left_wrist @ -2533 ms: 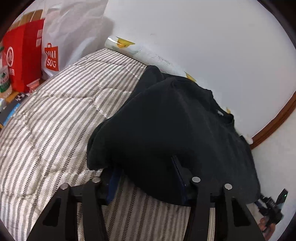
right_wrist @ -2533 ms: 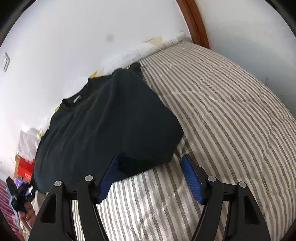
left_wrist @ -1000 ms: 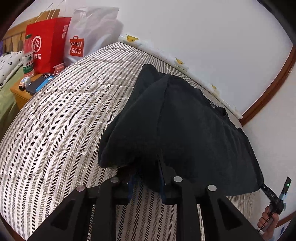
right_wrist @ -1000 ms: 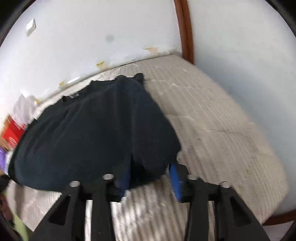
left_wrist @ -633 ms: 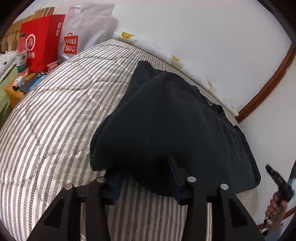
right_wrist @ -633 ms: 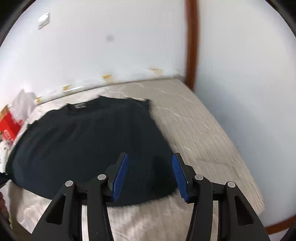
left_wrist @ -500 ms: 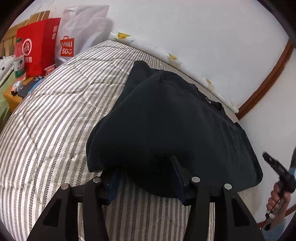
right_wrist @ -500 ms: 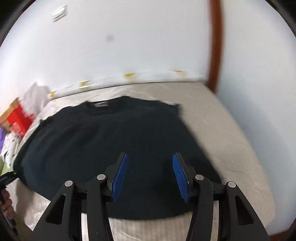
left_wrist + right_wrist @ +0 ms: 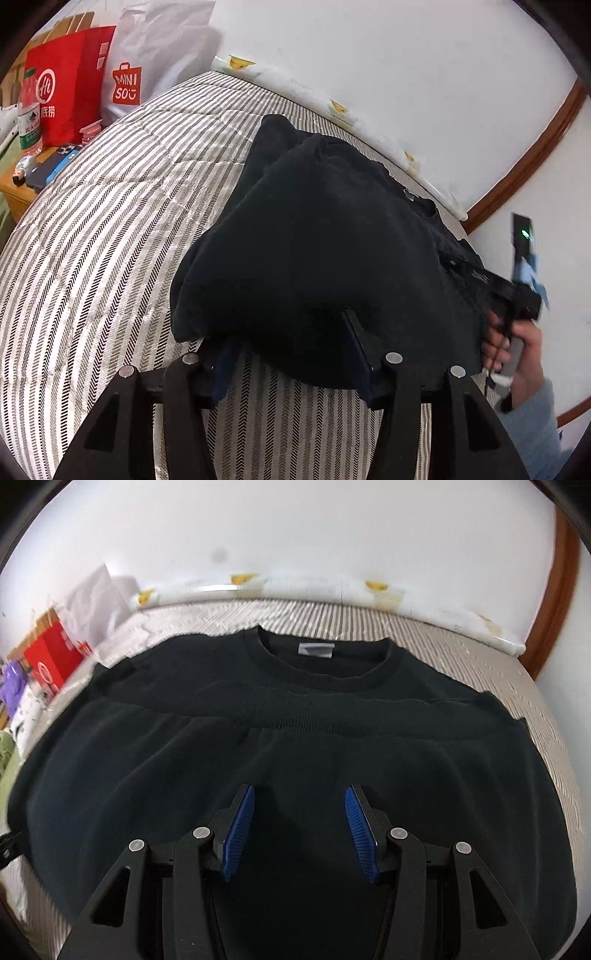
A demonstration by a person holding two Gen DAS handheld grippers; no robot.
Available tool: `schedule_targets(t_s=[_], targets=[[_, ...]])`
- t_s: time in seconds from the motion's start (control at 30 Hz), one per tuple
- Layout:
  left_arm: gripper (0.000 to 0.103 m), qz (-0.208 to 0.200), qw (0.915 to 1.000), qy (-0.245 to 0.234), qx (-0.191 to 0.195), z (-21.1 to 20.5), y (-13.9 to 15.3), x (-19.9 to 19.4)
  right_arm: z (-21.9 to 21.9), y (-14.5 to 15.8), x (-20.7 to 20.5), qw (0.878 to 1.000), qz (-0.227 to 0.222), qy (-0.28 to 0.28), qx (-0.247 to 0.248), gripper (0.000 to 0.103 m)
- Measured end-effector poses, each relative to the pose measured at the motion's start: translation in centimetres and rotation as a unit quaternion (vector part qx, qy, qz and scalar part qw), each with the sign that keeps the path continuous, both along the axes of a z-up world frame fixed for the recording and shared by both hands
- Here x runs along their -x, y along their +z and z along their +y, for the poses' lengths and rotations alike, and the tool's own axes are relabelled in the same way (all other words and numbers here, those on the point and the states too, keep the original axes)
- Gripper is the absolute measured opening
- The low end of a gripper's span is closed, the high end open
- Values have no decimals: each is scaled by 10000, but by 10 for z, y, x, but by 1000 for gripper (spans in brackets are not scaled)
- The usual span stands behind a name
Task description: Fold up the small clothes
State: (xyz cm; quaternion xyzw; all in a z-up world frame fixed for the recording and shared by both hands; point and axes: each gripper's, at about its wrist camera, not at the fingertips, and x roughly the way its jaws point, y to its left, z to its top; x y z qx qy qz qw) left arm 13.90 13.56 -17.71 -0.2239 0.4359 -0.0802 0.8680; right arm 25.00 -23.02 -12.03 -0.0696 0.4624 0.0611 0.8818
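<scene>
Striped grey-and-white bedding (image 9: pixel 110 236) covered the bed against a white wall, and a black sweatshirt (image 9: pixel 295 716) lay spread on it, collar toward the wall. The left gripper (image 9: pixel 291 354) had just been opening; its jaws stood apart over the bedding with the garment's near edge draped between them, and no pad could be seen pressing the cloth. The right gripper (image 9: pixel 299 827) hung above the sweatshirt's middle, blue pads (image 9: pixel 240 827) spread and empty. Red (image 9: pixel 70 81) and white shopping bags (image 9: pixel 147 66) stood beyond the bed.
</scene>
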Motion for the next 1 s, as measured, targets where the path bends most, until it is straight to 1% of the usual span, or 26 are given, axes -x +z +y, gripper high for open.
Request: schedule_targets(t_s=[0.07, 0.23, 0.33, 0.4, 0.47, 0.57, 0.67, 0.83, 0.93, 1.0], targets=[[53, -33, 10000, -7, -23, -1, 0, 0, 3, -6, -14, 9999, 94, -54, 115, 51], [56, -106, 9999, -46, -31, -3, 1, -2, -2, -8, -47, 9995, 173, -258, -24, 52], [58, -150, 9999, -31, -2, -3, 0, -3, 0, -8, -58, 9996, 141, -255, 48, 52], [58, -181, 9998, -7, -8, -4, 0, -3, -2, -8, -56, 9994, 156, -292, 22, 52], [58, -226, 9997, 27, -6, -4, 0, -2, -1, -6, -49, 9996, 129, -262, 65, 53], [58, -317, 9995, 89, -26, -6, -1, 0, 1, -6, -30, 9996, 221, -121, 151, 52], [57, -365, 9992, 175, -35, -6, -2, 2, 1, -3, 1, 9996, 120, -27, 250, 52], [56, -377, 9988, 298, -29, -7, -2, 1, -2, 3, 51, 9996, 2, 74, 260, 52], [56, -332, 9989, 320, -102, -8, -2, -1, -5, 2, 77, 9997, 71, 175, 136, 52], [53, -308, 9987, 407, -65, -6, -2, -2, -5, 3, 96, 9995, -64, 231, 190, 52]])
